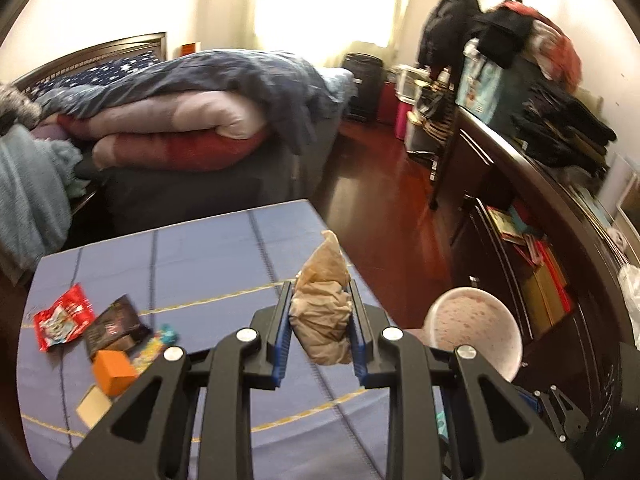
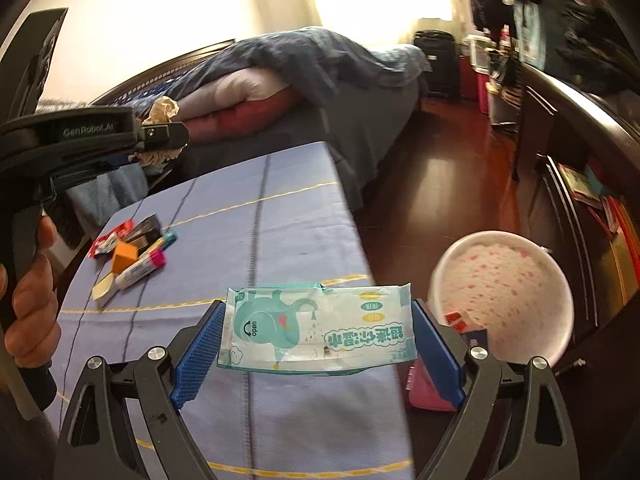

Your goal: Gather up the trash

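**Both tongs loaded above the blue bench**

A crumpled paper wad [image 1: 322, 312] is being pinched in the left tongs [image 1: 320, 322], nearly closed. A wipes pack [image 2: 318, 330] is being held across the right tongs [image 2: 318, 340], spread wide. Wrappers [image 1: 64, 316] are lying on the bench [image 1: 224, 248]. A white bin [image 2: 502, 292] is standing beside it on the wood floor [image 1: 384, 208], near the bed [image 1: 172, 120].

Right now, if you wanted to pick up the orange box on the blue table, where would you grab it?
Probably from above, pinching the orange box across its two flat opposite sides. It stands taller than the wrappers beside it, so its upper half is free. A glue stick lies against one side and a dark wrapper sits behind, so coming in low looks crowded. Both grippers are full now, though.
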Motion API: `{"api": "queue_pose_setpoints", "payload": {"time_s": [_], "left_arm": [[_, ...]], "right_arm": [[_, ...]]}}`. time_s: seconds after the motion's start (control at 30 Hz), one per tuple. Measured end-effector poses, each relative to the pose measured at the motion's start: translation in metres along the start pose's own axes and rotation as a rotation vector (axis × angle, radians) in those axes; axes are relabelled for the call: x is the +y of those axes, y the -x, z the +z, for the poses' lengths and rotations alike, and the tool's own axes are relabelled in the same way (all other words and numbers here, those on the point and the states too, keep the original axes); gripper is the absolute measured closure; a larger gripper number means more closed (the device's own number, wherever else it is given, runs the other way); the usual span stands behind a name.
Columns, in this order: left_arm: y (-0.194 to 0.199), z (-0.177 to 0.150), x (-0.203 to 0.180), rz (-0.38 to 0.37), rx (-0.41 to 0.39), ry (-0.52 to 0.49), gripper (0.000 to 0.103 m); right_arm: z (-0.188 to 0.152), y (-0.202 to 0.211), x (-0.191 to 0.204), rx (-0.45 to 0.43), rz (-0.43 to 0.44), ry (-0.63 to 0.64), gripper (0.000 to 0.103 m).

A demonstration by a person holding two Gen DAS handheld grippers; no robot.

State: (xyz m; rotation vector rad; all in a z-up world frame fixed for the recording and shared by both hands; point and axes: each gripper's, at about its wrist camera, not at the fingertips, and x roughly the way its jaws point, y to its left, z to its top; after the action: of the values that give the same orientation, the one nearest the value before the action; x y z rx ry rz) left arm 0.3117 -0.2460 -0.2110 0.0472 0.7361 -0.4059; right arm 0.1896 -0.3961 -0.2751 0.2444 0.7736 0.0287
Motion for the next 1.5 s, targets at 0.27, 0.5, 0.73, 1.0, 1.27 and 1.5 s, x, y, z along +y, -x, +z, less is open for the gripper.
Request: {"api": "queue_pose_setpoints", "payload": {"time_s": [0.27,0.5,0.73,1.0,1.27,1.5], "left_arm": [[-0.018,0.0,-0.067,-0.09,0.014,-0.109,0.077],[-0.041,0.0,-0.122,-0.162,0.039,-0.191,0.077],[-0.071,-0.006,-0.163,-0.229,0.083,-0.249,0.077],[-0.111,-0.017,-0.198,-0.246,0.134,-0.305,0.077],[-0.148,-0.02,-0.217,-0.247,0.179,-0.332,0.076],[-0.176,-0.021,-0.229,-0.263,0.226,-0.328,0.065]], "right_arm": [[-0.004,0.014,-0.053,-0.024,-0.08,-0.088,0.013],[-0.011,0.02,-0.108,-0.03,-0.177,-0.185,0.013],[-0.018,0.017,-0.152,-0.031,-0.25,-0.263,0.013],[-0.025,-0.001,-0.185,-0.006,-0.303,-0.32,0.013],[-0.027,-0.025,-0.2,0.019,-0.357,-0.326,0.013],[-0.026,-0.046,-0.204,0.044,-0.399,-0.295,0.01]]}}
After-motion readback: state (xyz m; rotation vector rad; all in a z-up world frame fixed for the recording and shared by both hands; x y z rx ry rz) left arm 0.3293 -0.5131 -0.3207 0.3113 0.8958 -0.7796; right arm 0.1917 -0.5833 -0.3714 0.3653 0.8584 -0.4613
